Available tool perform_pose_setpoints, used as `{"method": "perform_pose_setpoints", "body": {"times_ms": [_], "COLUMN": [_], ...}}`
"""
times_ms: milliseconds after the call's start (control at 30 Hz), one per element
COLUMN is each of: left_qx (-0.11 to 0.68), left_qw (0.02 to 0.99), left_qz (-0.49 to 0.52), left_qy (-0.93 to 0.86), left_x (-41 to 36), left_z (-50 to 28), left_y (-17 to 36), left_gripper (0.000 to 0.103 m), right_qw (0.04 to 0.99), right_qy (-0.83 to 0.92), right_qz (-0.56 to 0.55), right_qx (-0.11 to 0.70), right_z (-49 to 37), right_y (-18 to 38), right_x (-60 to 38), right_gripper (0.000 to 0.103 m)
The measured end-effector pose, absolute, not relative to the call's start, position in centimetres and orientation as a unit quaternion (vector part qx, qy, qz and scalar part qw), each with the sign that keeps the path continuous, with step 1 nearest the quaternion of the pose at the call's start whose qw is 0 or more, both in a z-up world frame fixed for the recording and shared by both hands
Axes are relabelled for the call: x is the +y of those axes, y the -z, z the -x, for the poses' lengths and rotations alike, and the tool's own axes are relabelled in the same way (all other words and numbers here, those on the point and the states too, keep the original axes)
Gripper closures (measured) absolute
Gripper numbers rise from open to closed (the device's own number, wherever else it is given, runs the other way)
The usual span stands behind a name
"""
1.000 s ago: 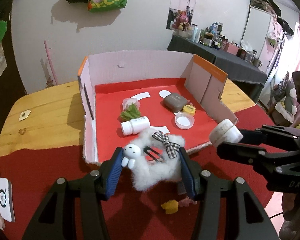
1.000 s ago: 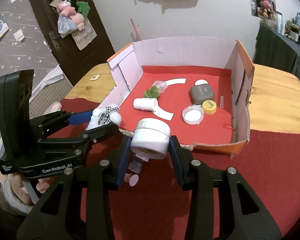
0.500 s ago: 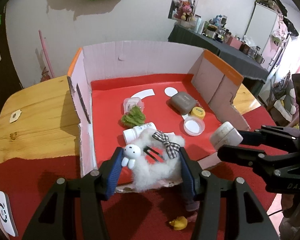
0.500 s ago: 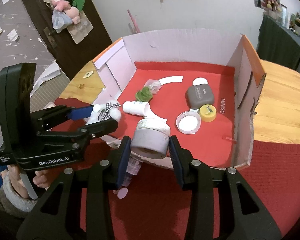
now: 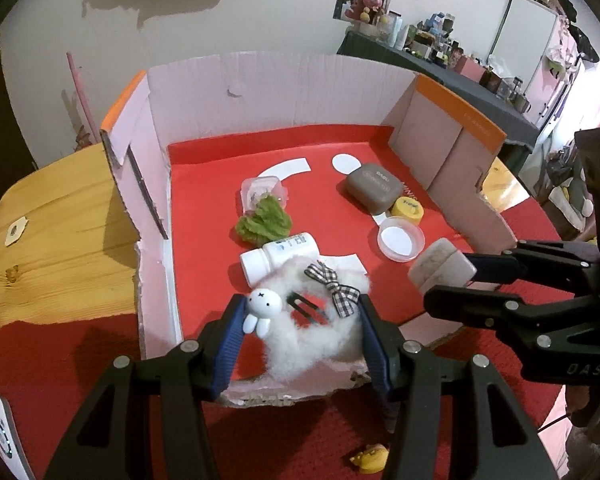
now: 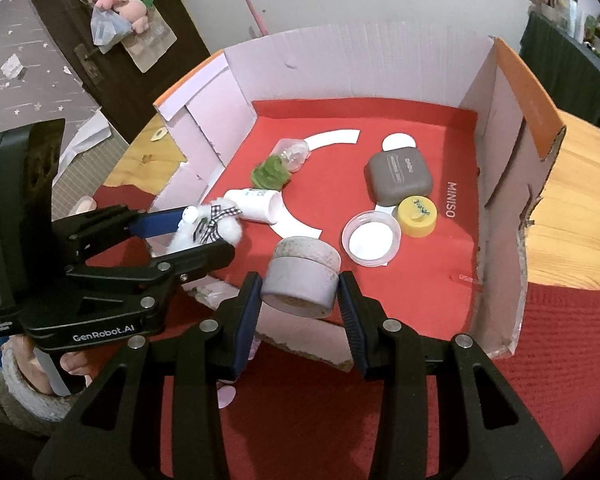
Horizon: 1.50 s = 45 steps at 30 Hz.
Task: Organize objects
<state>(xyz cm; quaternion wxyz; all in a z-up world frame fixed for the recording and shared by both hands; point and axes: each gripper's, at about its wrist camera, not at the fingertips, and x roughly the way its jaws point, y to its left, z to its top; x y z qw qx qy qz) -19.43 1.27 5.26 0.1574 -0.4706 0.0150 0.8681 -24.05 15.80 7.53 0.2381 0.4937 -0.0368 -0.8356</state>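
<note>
A round wooden table, part-covered by a knitted red cloth, carries an open cardboard box with pale pink walls, orange edges and a smooth red floor. Inside lie a rounded grey case, a white pill bottle on its side, a shallow clear dish, a frilly green tuft and a yellow cap. The 2 black grippers hang over the torn front wall. The right gripper pinches a squat grey jar (scuffed, tilted). The left gripper squeezes a fluffy white hair clip bearing a rabbit charm and checked bow.
</note>
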Motion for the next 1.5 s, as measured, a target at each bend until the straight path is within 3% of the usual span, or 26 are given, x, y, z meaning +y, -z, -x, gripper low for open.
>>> {"method": "perform_pose_setpoints", "body": {"times_ms": [1500], "left_qx": [0.025], "left_qw": [0.136], "left_qz": [0.475], "left_qy": [-0.869], "left_x": [2.3], "left_z": [23.2], "left_y": [-3.2], "left_gripper": [0.051], "right_qw": [0.207], "right_qy": [0.835], "right_qz": [-0.509], "right_qx": [-0.016], "right_z": [27.8], "right_y": [-5.0], "right_x": [16.4], "right_gripper": [0.066]}}
